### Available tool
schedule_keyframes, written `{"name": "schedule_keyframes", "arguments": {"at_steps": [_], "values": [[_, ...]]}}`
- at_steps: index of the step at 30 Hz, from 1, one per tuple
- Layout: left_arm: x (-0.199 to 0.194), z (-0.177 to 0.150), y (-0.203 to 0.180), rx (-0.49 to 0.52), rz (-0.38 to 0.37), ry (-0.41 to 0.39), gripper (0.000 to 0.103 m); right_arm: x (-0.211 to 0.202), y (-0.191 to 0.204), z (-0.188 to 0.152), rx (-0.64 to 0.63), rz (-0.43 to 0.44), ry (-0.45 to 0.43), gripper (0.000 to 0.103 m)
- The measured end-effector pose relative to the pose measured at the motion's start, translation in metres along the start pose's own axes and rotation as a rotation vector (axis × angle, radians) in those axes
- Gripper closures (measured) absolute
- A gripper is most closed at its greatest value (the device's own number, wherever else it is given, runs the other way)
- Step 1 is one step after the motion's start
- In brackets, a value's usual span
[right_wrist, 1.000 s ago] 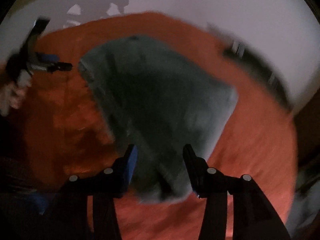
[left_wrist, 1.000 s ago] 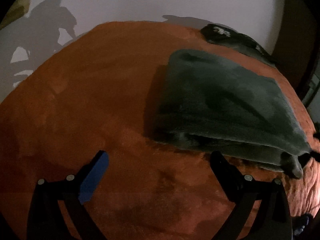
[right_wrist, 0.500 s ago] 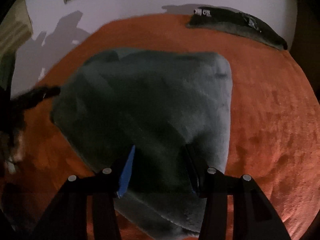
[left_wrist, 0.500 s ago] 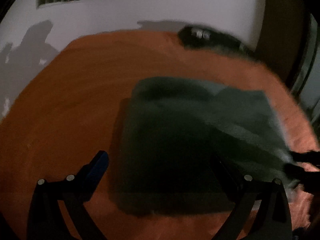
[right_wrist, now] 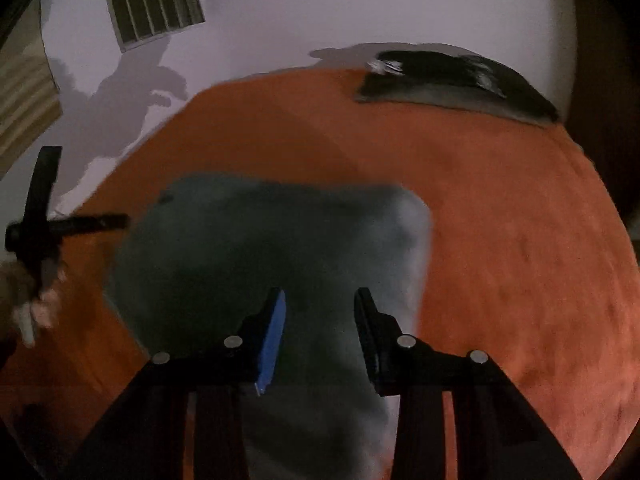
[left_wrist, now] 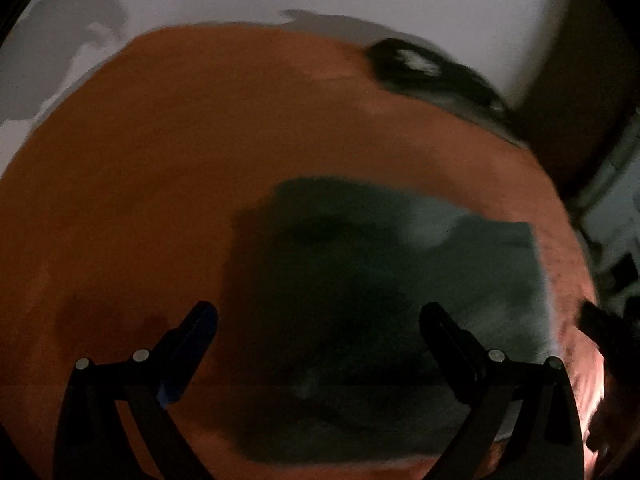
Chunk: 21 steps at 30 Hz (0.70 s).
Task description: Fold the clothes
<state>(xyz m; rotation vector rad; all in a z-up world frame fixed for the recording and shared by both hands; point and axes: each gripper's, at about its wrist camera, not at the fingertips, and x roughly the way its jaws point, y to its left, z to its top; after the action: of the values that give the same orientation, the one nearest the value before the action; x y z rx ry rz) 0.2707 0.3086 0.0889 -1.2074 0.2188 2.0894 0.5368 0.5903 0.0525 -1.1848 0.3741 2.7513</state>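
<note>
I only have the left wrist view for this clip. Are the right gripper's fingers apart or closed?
Observer: Apart. The right wrist view shows the right gripper open over the grey garment.
Operator: Anything on the wall that I can't see?
Observer: A barred vent, upper left.
Operator: Does the person's hand show anywhere?
Observer: Yes, the left hand is at the left edge of the right wrist view. It is blurred, above the orange cover.
</note>
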Motion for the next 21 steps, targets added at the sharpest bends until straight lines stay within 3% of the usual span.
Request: {"name": "schedule_keyframes", "arguments": {"at_steps": [1, 3, 5, 7, 10, 11, 12, 13, 15, 16, 17, 18, 19, 21], "values": [[0.013, 0.000, -0.012, 0.035, 0.004, 0.023, 0.001, 0.015, 0.003, 0.011, 0.014, 0.015, 0.021, 0.069], [0.043, -0.002, -0.018, 0.061, 0.108, 0.073, 0.001, 0.043, 0.006, 0.022, 0.044, 0.054, 0.071, 0.069], [0.048, -0.013, -0.006, 0.016, 0.095, 0.086, 0.001, 0.067, 0.006, 0.026, 0.065, 0.061, 0.120, 0.074], [0.039, -0.023, 0.010, 0.001, 0.130, 0.067, 0.001, 0.068, -0.014, 0.018, 0.099, 0.045, 0.107, 0.100], [0.027, -0.030, 0.035, 0.014, 0.222, 0.054, 0.001, 0.061, -0.056, -0.007, 0.120, -0.056, 0.103, 0.103], [0.023, -0.031, 0.047, 0.004, 0.294, 0.044, 0.001, 0.061, -0.076, -0.011, 0.132, -0.124, 0.125, 0.103], [0.022, -0.031, 0.057, -0.023, 0.297, 0.044, 0.001, 0.061, -0.097, -0.016, 0.144, -0.193, 0.148, 0.103], [0.021, -0.030, 0.065, -0.053, 0.281, 0.047, 0.001, 0.060, -0.117, -0.024, 0.194, -0.208, 0.179, 0.100], [0.019, -0.030, 0.081, -0.127, 0.196, 0.064, 0.001, 0.057, -0.158, -0.035, 0.354, -0.110, 0.237, 0.099], [0.020, -0.029, 0.086, -0.147, 0.111, 0.088, 0.001, 0.052, -0.171, -0.038, 0.412, -0.033, 0.238, 0.099], [0.022, -0.028, 0.091, -0.156, 0.038, 0.107, 0.001, 0.048, -0.178, -0.039, 0.443, 0.050, 0.232, 0.096], [0.023, -0.027, 0.094, -0.162, -0.031, 0.124, 0.001, 0.045, -0.182, -0.038, 0.461, 0.145, 0.232, 0.081], [0.026, -0.025, 0.098, -0.167, -0.093, 0.134, 0.001, 0.044, -0.183, -0.038, 0.468, 0.212, 0.236, 0.057], [0.036, -0.021, 0.105, -0.173, -0.186, 0.158, 0.001, 0.048, -0.180, -0.036, 0.464, 0.299, 0.253, 0.026]]}}
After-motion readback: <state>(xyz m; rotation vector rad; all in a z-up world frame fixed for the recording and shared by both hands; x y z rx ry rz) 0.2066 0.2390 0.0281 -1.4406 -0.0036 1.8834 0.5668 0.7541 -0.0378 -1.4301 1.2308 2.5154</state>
